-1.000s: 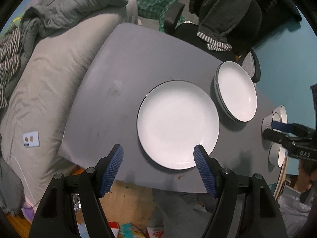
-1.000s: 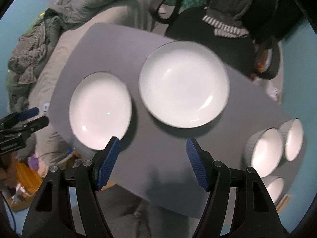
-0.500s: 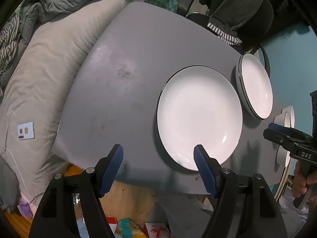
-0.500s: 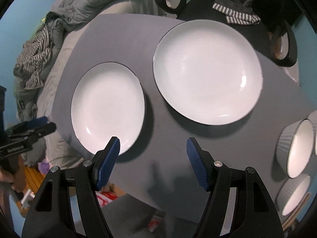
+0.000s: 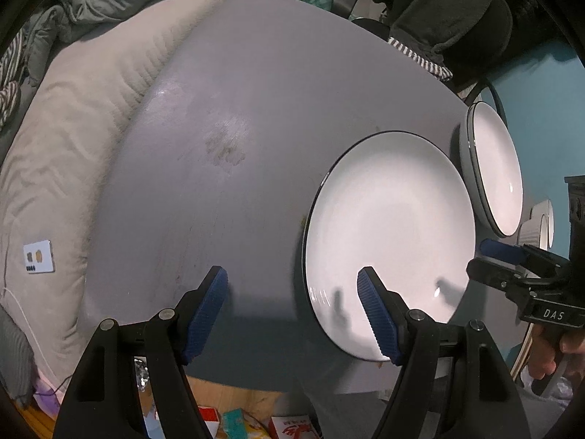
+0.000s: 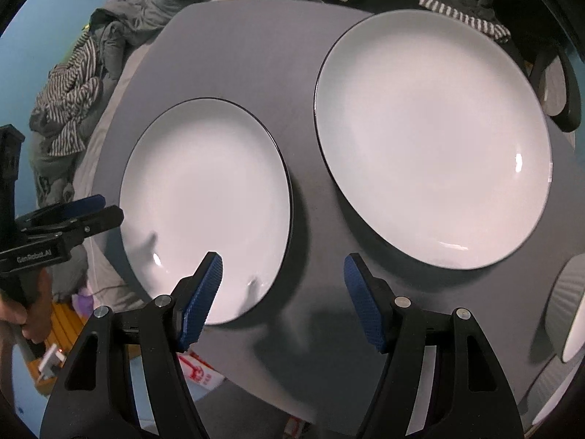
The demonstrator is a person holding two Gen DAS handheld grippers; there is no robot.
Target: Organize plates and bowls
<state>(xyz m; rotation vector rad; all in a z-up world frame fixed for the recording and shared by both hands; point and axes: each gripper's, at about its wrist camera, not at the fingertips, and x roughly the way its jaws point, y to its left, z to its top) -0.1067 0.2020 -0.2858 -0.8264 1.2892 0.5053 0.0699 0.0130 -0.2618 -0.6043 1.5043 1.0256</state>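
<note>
Two white plates with dark rims lie on the grey table. The nearer plate shows in the right wrist view on the left. The deeper, larger plate lies to its right and also shows in the left wrist view. My left gripper is open and empty, low over the table's front edge, its right finger over the nearer plate's rim. My right gripper is open and empty, over the gap between the plates. Ribbed white bowls stand at the right edge.
A beige cushioned sofa with rumpled grey bedding runs along the table's left. A dark chair with draped clothes stands behind the table. Boxes and litter lie on the floor below the front edge. A teal wall is on the right.
Both grippers have moved lower and closer to the table. The left one has shifted left, so the nearer plate now sits at its right. Both stay open.
</note>
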